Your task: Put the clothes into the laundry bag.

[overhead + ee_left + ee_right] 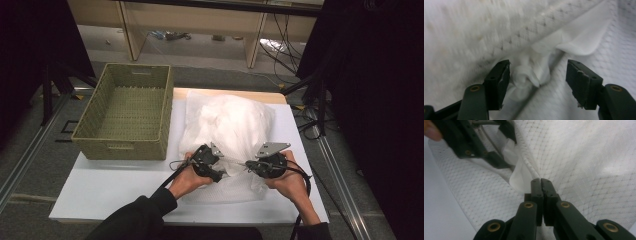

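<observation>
White mesh laundry bag point(231, 125) lies on the white board point(115, 185) covering the table, just right of the woven basket point(131, 112). The bag is thin netting w/ a fine diamond grid & small dark dots at the crossings, semi-sheer, stuffed into a soft rounded mound w/ white cloth inside. Long axis runs roughly front-to-back on the board: bulged end away from the person, flatter open end toward the hands.

Basket: olive-green wicker, rectangular, straight walls, slot handles in the short ends, long axis also front-to-back. Its right wall sits just beside the bag's left edge; can't tell if they touch.

Left gripper point(216, 161) is at the bag's near edge. In the left gripper view point(537, 75) its 2 black jaws stand wide apart, w/ a crumpled knot of soft white fabric point(526, 75) between them; the left pad is against or very close to it, the right pad is clear. Not clamped. View is slightly blurred.

Right gripper point(252, 165) is just right of the left one, both at the near edge of the bag. In the right gripper view point(541, 181) the 2 jaws are pressed fully together, pinching a rolled hem of mesh at the tips; netting drapes taut up & away from the pinch. The left gripper point(509, 152) shows there upper left, close by.
</observation>
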Motion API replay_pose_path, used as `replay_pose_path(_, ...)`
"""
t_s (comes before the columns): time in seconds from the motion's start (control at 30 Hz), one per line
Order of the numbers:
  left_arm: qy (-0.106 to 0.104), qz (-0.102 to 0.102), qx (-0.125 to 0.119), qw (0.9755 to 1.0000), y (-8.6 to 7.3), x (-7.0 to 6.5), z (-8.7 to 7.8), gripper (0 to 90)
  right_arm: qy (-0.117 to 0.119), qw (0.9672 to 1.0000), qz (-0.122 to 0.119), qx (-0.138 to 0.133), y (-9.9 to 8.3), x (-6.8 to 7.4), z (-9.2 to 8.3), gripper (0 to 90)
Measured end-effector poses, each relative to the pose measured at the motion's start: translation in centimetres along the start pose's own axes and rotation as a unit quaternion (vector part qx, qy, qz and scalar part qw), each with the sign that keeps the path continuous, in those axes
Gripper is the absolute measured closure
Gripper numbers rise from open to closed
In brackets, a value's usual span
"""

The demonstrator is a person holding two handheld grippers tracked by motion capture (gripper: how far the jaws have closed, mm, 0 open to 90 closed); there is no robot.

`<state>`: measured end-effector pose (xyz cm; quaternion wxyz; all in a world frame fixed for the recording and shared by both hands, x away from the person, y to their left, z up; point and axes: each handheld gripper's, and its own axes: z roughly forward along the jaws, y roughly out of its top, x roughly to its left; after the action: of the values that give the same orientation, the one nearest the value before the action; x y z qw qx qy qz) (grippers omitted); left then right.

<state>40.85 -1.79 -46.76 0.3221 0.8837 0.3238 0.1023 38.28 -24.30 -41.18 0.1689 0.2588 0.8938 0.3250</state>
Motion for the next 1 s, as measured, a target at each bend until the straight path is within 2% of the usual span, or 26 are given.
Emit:
replay_pose_path(0.07,-0.023,-0.024,0.006,0.9994,0.1,-0.2,0.3,35.8,0.0,1.0,-0.002,0.004,0.0,0.1,0.1,90.0)
replay_pose_path(0.1,-0.03,-0.034,0.002,0.999,0.3,-0.2,0.5,35.4,-0.001,0.9999,0.008,0.008,0.1,0.3,0.1,90.0)
replay_pose_path(0.2,-0.028,-0.047,-0.012,0.9984,0.7,-0.1,1.6,36.6,-0.001,1.0,-0.002,0.007,0.0,0.2,0.1,90.0)
replay_pose_path(0.23,-0.034,-0.068,-0.021,0.9969,1.0,0.0,2.2,39.0,-0.005,1.0,-0.003,0.007,0.0,0.2,0.1,90.0)
replay_pose_path(0.27,-0.035,-0.075,-0.032,0.9961,1.2,0.2,2.7,45.0,-0.003,1.0,-0.002,0.005,0.0,0.3,0.2,90.0)
replay_pose_path(0.3,-0.032,-0.075,-0.038,0.9959,1.4,0.4,3.0,52.9,0.003,0.9999,-0.005,0.009,0.0,0.3,0.3,90.0)
replay_pose_path(0.33,-0.023,-0.079,-0.055,0.9951,1.6,0.5,3.6,61.1,0.005,0.9999,-0.006,0.008,0.0,0.4,0.4,90.0)
replay_pose_path(0.37,-0.015,-0.072,-0.06,0.9955,1.8,0.7,4.0,70.4,0.005,0.9999,0.001,0.011,0.0,0.6,0.4,90.0)
replay_pose_path(0.43,-0.004,-0.084,-0.082,0.9931,2.1,1.1,4.8,79.0,0.011,0.9999,-0.007,0.009,0.1,0.7,0.5,90.0)
replay_pose_path(0.5,0.014,-0.084,-0.098,0.9915,2.4,1.3,5.2,82.4,0.008,0.9999,-0.006,0.008,0.1,0.7,0.5,90.0)
replay_pose_path(0.57,0.039,-0.061,-0.109,0.9914,2.8,1.7,5.4,83.7,0.015,0.9998,-0.008,0.009,0.2,0.6,0.6,90.0)
replay_pose_path(0.6,0.051,-0.076,-0.136,0.9864,3.1,1.6,5.9,84.1,0.014,0.9998,-0.007,0.009,0.2,0.6,0.6,90.0)
replay_pose_path(0.67,0.061,-0.07,-0.143,0.9853,3.5,1.8,6.2,84.4,0.008,0.9999,-0.001,0.009,0.2,0.4,0.6,90.0)
replay_pose_path(0.73,0.073,-0.063,-0.155,0.9833,3.9,1.8,6.6,84.3,0.008,0.9999,0.003,0.01,0.2,0.1,0.8,90.0)
replay_pose_path(0.77,0.084,-0.046,-0.15,0.984,4.1,2.0,6.8,84.2,0.011,0.9998,0.009,0.016,0.2,0.0,0.7,90.0)
replay_pose_path(0.83,0.084,-0.055,-0.158,0.9823,4.5,2.3,7.2,84.0,0.009,0.9999,0.009,0.009,0.1,-0.4,1.2,90.0)
replay_pose_path(0.87,0.082,-0.057,-0.159,0.9822,4.6,2.4,7.2,83.7,0.006,0.9998,0.015,0.01,0.2,-0.5,1.3,90.0)
replay_pose_path(0.9,0.08,-0.059,-0.154,0.9831,4.5,2.4,7.1,83.1,0.001,0.9998,0.015,0.014,0.1,-0.6,1.5,90.0)
replay_pose_path(0.93,0.068,-0.071,-0.142,0.985,4.4,2.4,6.9,81.4,-0.006,0.9998,0.013,0.015,0.1,-0.6,1.5,90.0)
replay_pose_path(0.97,0.057,-0.08,-0.128,0.9868,4.2,2.4,6.7,76.5,0.01,0.9997,0.009,0.02,0.2,-0.6,1.7,90.0)
replay_pose_path(1.0,0.049,-0.085,-0.119,0.9881,4.1,2.4,6.4,71.6,0.006,0.9997,0.016,0.018,0.1,-0.4,1.7,90.0)
